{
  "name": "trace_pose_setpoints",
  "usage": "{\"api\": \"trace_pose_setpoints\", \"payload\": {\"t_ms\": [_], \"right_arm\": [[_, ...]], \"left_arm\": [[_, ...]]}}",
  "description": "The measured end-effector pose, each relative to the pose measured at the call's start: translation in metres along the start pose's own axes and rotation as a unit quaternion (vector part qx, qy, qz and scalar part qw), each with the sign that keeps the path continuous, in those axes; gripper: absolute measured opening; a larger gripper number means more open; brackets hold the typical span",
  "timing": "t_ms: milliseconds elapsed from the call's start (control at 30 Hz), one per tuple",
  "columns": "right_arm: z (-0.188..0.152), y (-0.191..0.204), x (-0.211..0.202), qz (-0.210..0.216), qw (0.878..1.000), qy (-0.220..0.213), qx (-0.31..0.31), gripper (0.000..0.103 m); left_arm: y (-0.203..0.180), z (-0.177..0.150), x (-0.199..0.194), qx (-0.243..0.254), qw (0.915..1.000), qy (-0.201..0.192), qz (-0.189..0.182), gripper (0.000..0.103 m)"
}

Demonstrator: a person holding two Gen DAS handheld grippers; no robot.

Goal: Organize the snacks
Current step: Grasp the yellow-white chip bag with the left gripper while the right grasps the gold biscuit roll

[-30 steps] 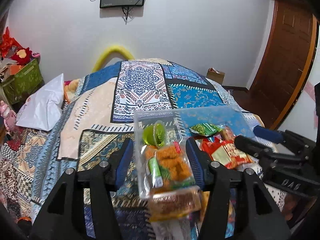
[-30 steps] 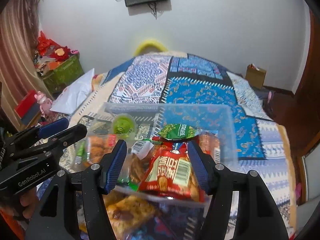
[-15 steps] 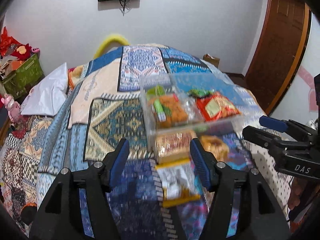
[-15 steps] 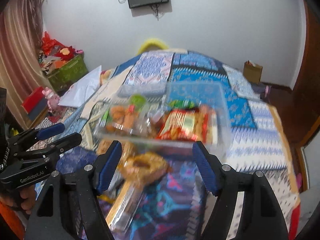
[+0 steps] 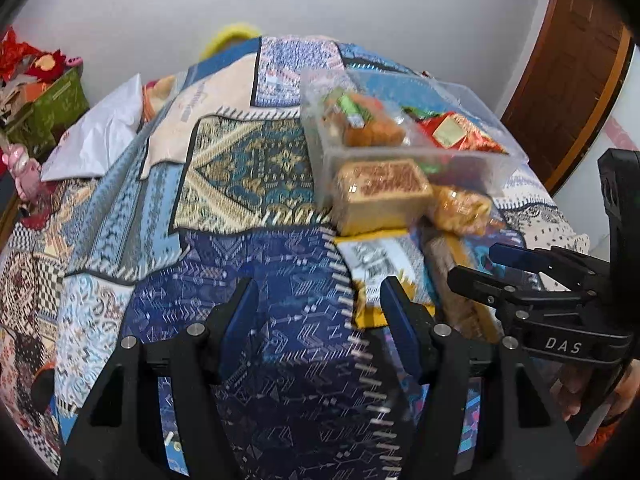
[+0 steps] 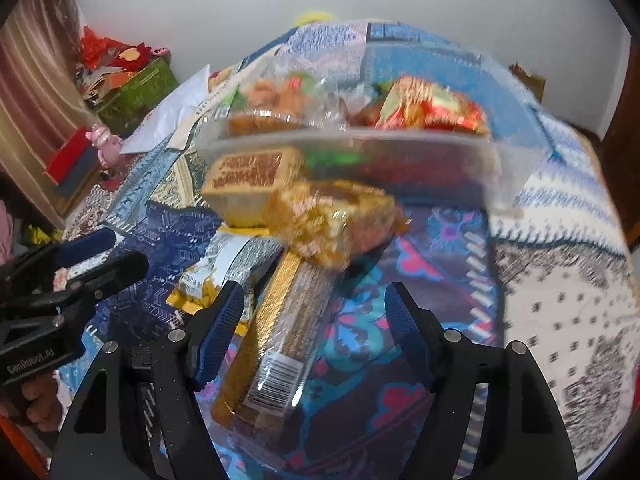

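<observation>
Long snack pack (image 6: 280, 328) lengthwise toward clear bin (image 6: 516, 168)

The left hand-held gripper (image 5: 316, 312) tilts steeply down toward the bed (image 5: 248, 168), its blue-padded fingers (image 5: 402, 320) parted with only the bedcover showing between them and nothing gripped. The right hand-held gripper (image 6: 314, 316) slants down at the bed likewise, just beside the left one, its jaws spread wide and not pressing on anything. A hand (image 6: 38, 400) wraps the left gripper's grip near the bed's edge, and another hand (image 5: 592, 396) holds the right one's.
</observation>
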State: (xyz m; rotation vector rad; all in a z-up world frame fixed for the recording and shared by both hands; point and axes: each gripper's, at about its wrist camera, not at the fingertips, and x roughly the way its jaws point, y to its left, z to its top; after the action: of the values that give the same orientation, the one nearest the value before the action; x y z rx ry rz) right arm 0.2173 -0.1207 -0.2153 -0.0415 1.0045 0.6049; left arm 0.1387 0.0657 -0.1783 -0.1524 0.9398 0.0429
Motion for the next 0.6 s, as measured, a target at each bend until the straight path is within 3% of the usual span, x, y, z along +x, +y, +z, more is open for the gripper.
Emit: {"api": "trace_pose_setpoints", "payload": {"t_ms": [200, 400, 600], "right_arm": [[-0.008, 0.001, 0.011, -0.001, 1.0, 0.015, -0.009, 0.064], [-0.013, -0.007, 0.0, 0.026, 0.999, 0.016, -0.017, 0.041], [-0.024, -0.02, -0.015, 0.003, 0.999, 0.013, -0.036, 0.035]], "left_arm": [[-0.001, -0.004, 0.01, -0.006, 0.9998, 0.015, -0.008, 0.063], [-0.015, 0.0, 0.017, -0.001, 0.9995, 0.021, -0.025, 0.063], [-0.033, 0.003, 0.033, 0.006, 0.9986, 0.037, -0.037, 0.063]]}}
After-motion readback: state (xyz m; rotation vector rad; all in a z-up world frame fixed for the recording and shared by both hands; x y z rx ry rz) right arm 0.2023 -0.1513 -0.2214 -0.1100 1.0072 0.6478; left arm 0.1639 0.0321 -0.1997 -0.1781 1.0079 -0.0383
